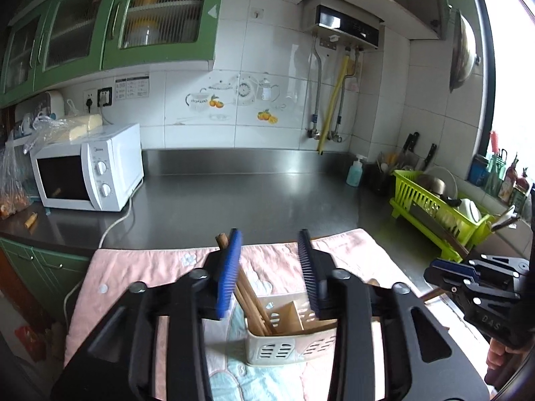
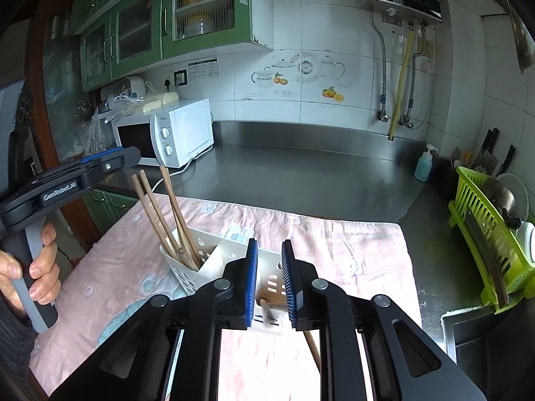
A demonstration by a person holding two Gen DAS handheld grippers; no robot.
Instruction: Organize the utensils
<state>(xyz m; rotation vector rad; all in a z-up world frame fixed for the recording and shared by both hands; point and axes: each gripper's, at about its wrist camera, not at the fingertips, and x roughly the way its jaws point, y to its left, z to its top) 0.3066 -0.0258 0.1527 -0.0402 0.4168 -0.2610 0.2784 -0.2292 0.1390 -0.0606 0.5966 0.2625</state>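
A pale slotted utensil caddy [image 1: 287,344] [image 2: 187,277] stands on a pink quilted cloth [image 1: 143,267] [image 2: 351,250]. Several wooden chopsticks [image 1: 249,297] [image 2: 157,210] lean upright in its left compartment. My left gripper [image 1: 270,237] [image 2: 130,157] hovers over the caddy, open; the chopstick tops rest against its left blue pad [image 1: 229,274], unclamped. My right gripper [image 2: 269,244] [image 1: 429,270] is over the caddy's right compartment, its jaws slightly apart. A wooden stick [image 2: 267,307] lies loose between and below them.
A white microwave [image 1: 90,167] [image 2: 177,133] sits at the counter's left, its cord trailing to the cloth. A green dish rack [image 1: 434,210] [image 2: 485,244] with dishes stands right, a soap bottle [image 1: 355,170] behind it. A sink corner [image 2: 468,330] is near right.
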